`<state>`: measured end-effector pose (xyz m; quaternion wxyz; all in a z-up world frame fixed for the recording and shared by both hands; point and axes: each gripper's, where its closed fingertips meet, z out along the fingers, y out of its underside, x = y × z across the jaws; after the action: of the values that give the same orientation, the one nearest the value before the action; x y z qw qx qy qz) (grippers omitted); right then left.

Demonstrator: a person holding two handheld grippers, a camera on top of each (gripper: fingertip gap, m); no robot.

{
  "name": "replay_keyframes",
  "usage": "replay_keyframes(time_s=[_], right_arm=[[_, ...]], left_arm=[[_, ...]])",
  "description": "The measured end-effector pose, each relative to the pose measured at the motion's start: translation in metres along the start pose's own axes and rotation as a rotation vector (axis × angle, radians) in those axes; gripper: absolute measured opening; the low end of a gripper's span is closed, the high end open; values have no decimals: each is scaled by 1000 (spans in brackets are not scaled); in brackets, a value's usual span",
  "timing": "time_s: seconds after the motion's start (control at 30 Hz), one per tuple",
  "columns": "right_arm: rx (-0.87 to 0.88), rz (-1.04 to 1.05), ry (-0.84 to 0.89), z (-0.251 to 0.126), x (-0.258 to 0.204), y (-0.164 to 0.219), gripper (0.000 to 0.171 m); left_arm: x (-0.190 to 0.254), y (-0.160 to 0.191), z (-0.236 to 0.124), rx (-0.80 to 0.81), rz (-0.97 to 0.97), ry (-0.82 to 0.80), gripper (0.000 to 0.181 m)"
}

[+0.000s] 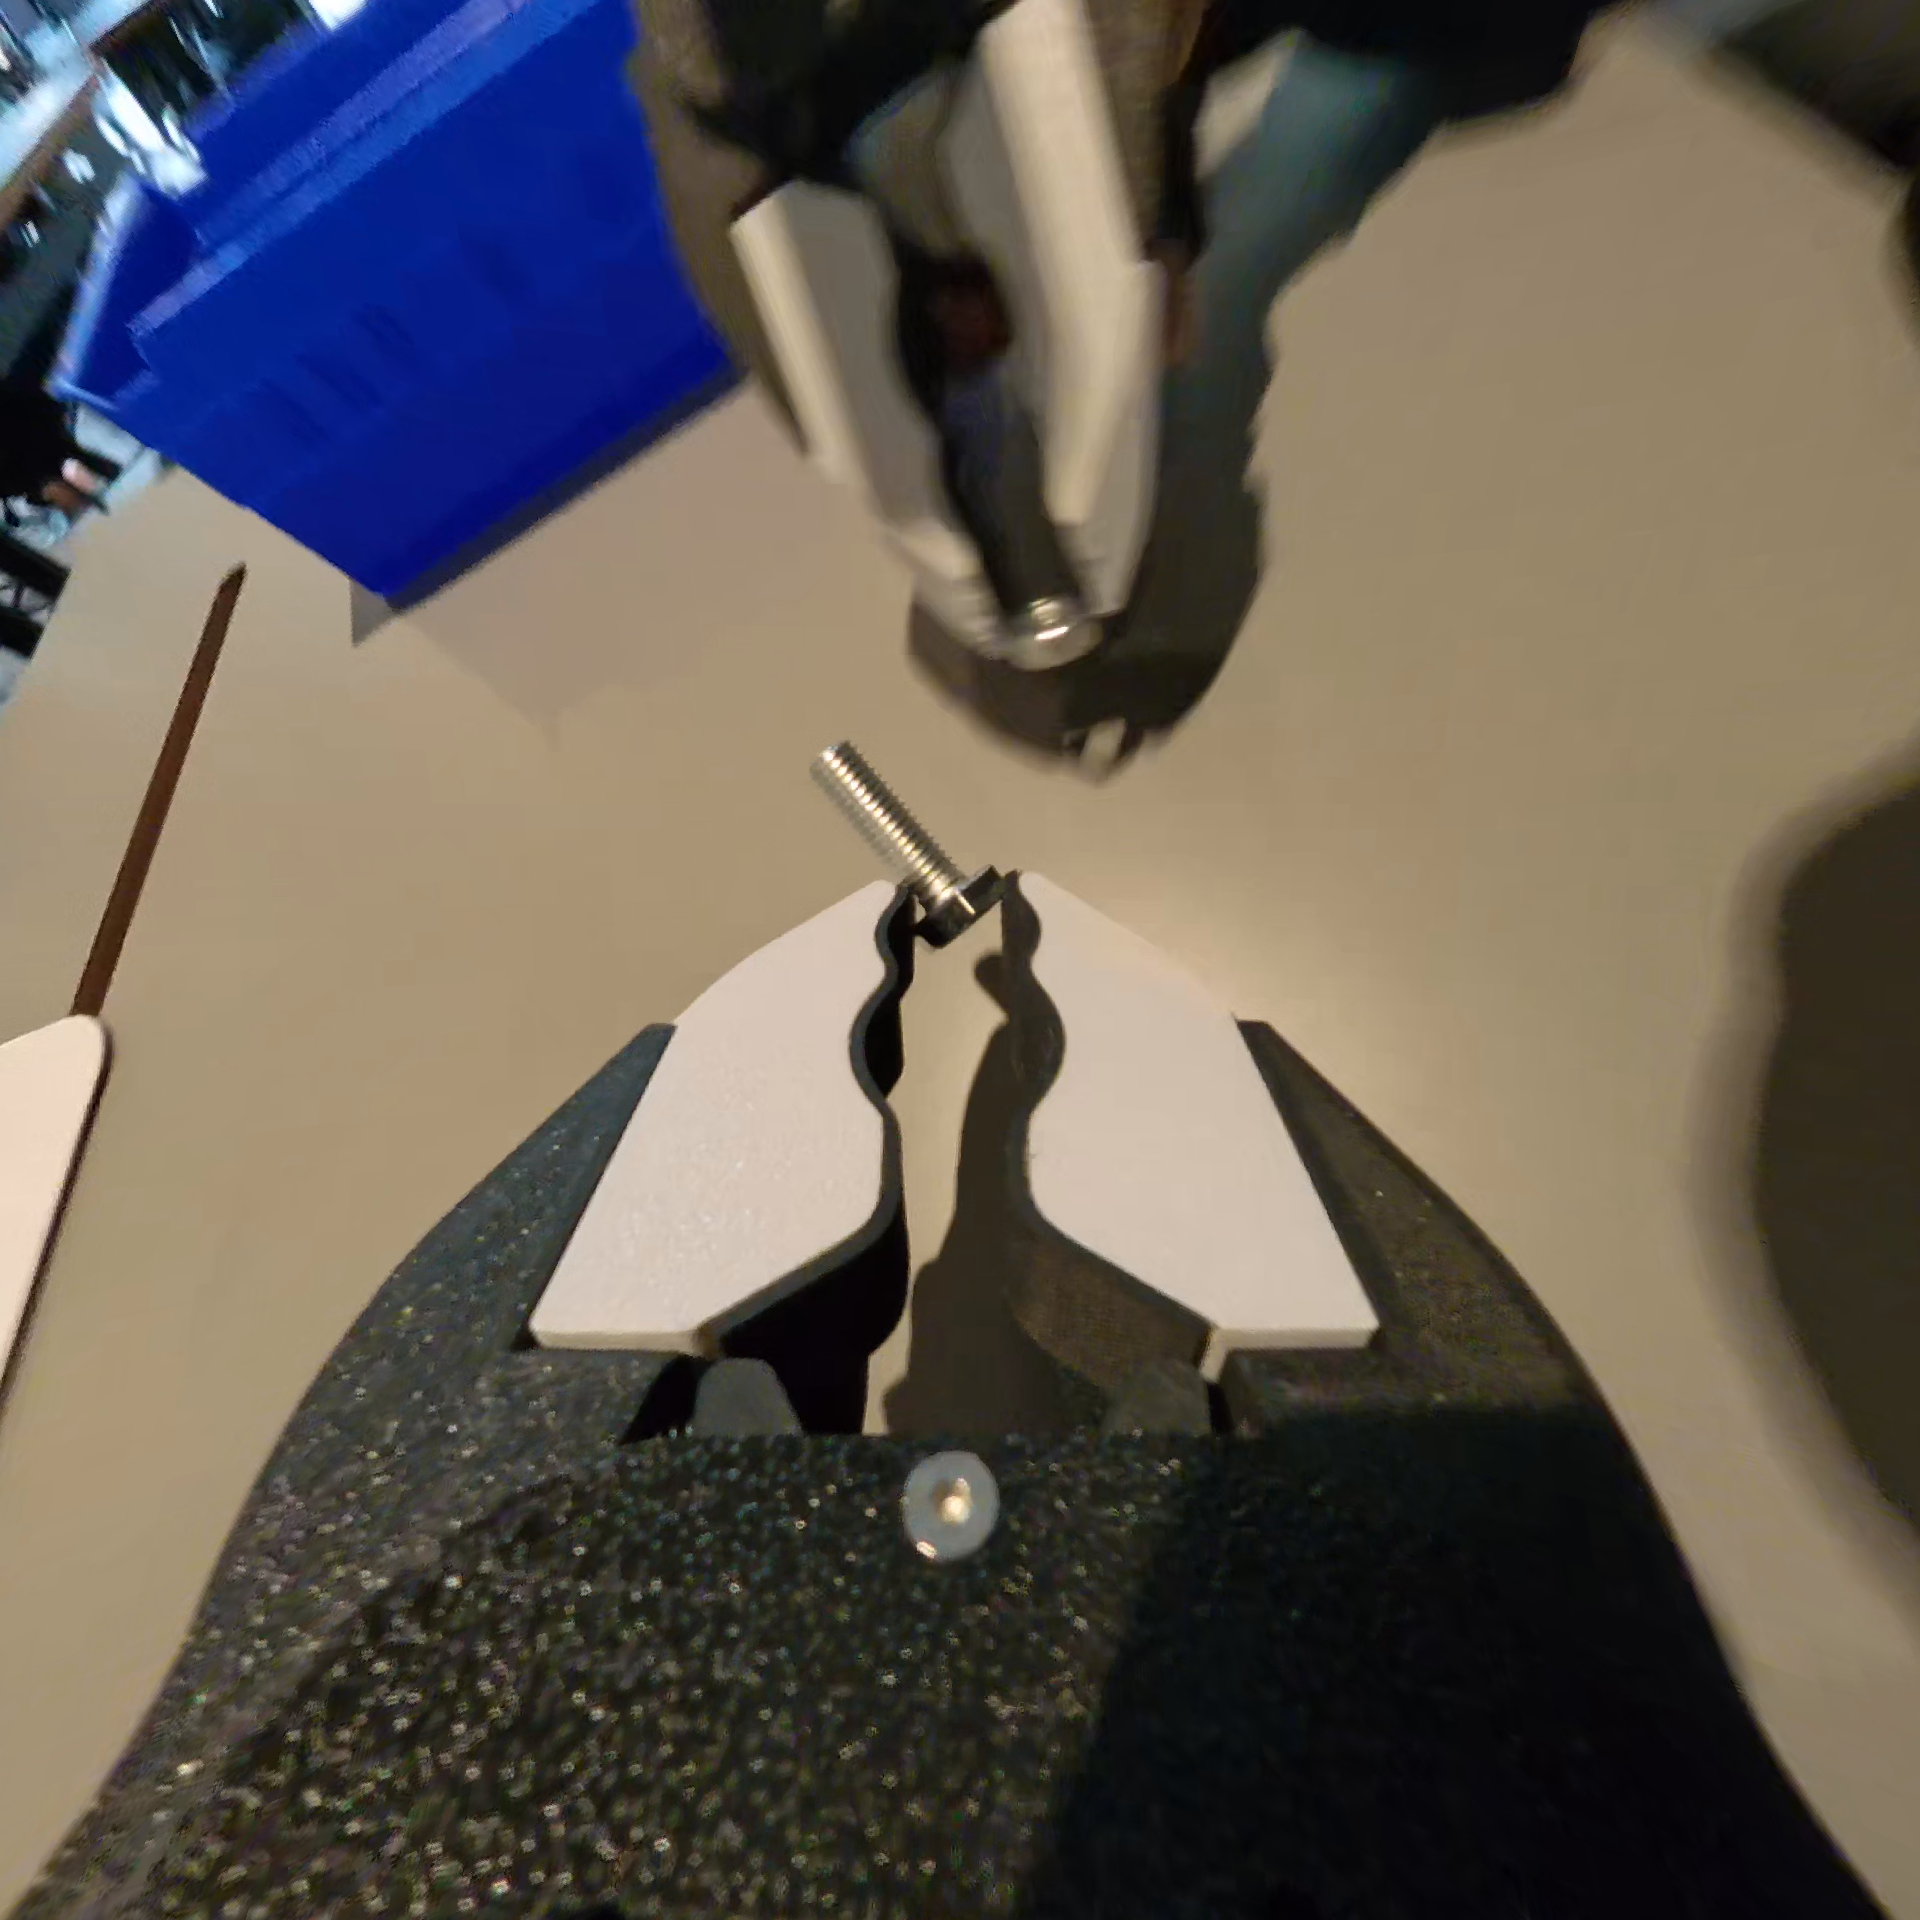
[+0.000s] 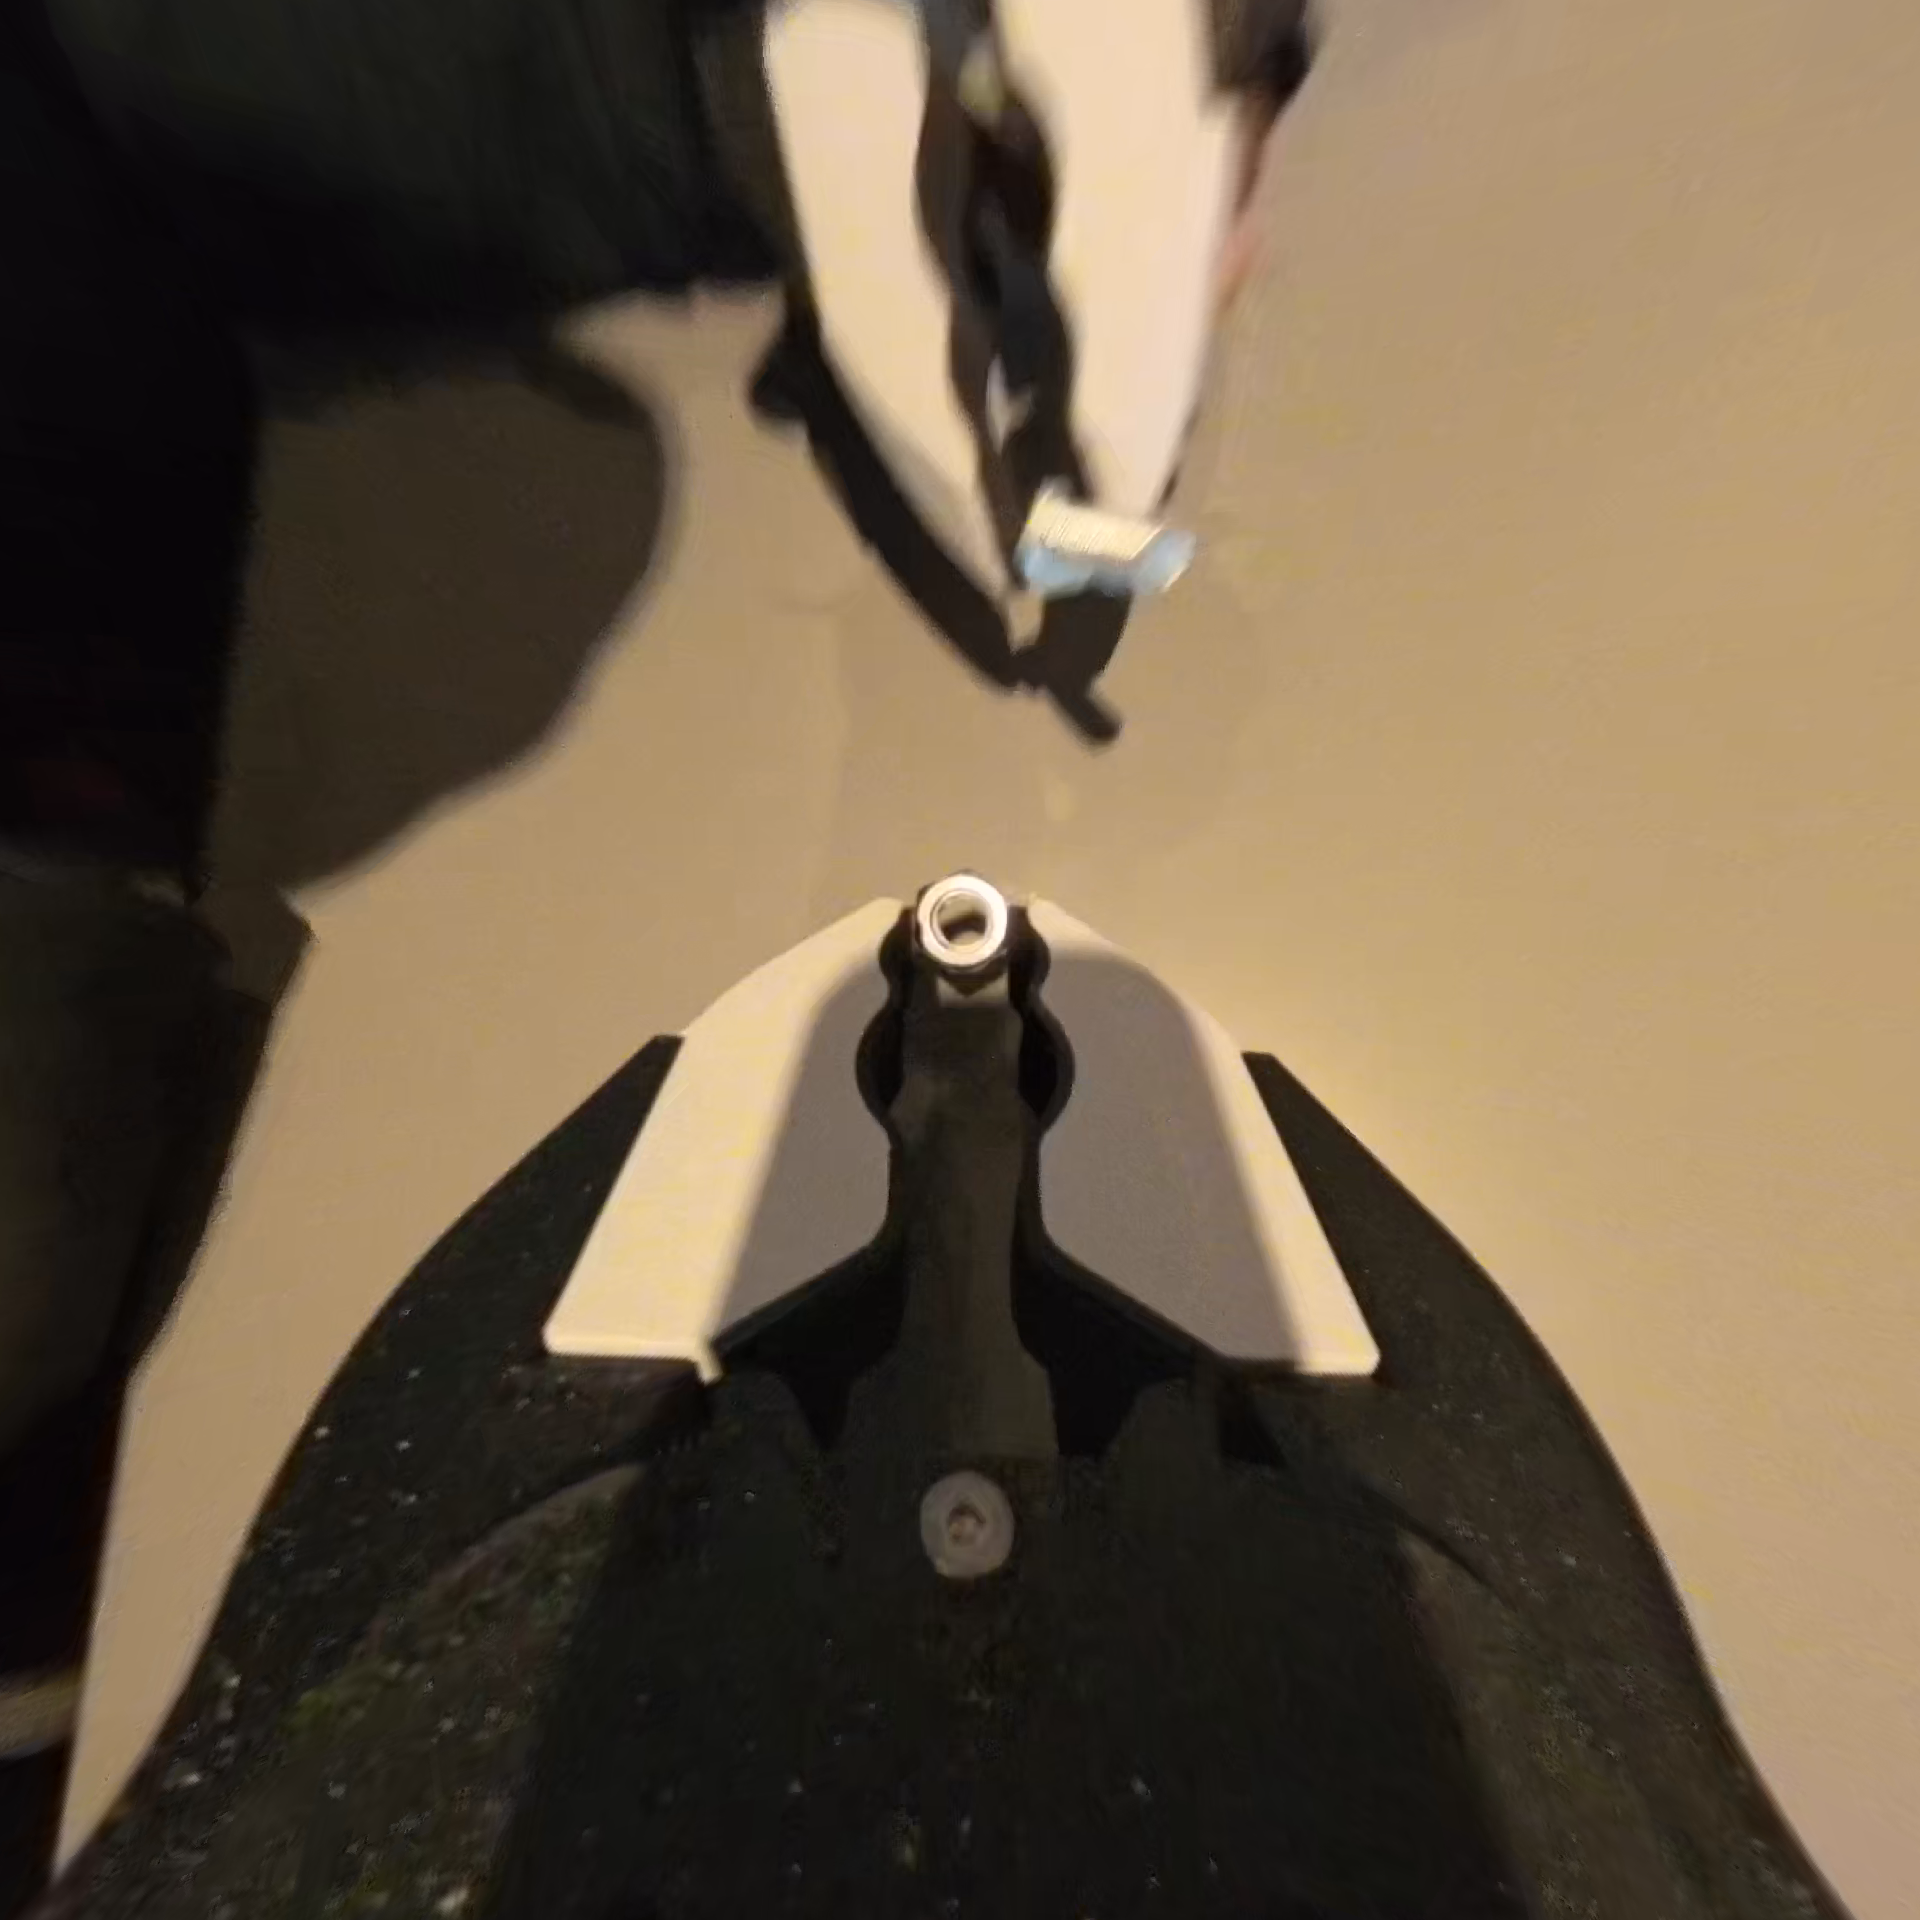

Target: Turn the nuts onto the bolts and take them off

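My left gripper (image 1: 956,904) is shut on the head of a silver bolt (image 1: 888,826), whose threaded shaft points up and to the left, above the beige table. My right gripper (image 2: 961,925) is shut on a silver nut (image 2: 959,923), with the nut's hole facing forward. In the left wrist view the right gripper (image 1: 1044,623) hangs blurred above the bolt, the nut (image 1: 1042,632) at its tips, a short gap away from the bolt's end. In the right wrist view the left gripper (image 2: 1091,561) shows blurred at top centre with the bolt (image 2: 1103,556) at its tips.
A blue plastic bin (image 1: 395,312) stands at the far left of the table (image 1: 416,883). A thin dark slit (image 1: 156,800) and a white rounded board (image 1: 42,1143) lie at the left edge. A person's dark clothing (image 2: 208,260) fills the left of the right wrist view. Across from one pair of fingers to the other is roughly 6 centimetres. Left tips and right tips are each some 40 centimetres from the thin dark slit (image 1: 156,800).
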<state>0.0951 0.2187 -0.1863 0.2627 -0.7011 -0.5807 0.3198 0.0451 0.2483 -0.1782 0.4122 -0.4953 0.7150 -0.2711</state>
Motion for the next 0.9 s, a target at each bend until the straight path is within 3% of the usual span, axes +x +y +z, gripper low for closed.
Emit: replay_keyframes(time_s=[0.03,0.13,0.33,0.63,0.9], right_arm=[[109,36,-31,-5,5,-18,17],[431,117,-236,-25,11,-69,17],[717,126,-548,-36,24,-111,17],[782,52,-756,-36,19,-127,17],[799,57,-808,-39,16,-127,17]], left_arm=[[0,-4,-3,37,-19,7,16],[-1,-23,-14,181,-91,42,16],[-8,-47,-40,371,-281,128,15],[-10,-61,-53,524,-533,316,16],[-8,-70,-59,599,-575,385,15]])
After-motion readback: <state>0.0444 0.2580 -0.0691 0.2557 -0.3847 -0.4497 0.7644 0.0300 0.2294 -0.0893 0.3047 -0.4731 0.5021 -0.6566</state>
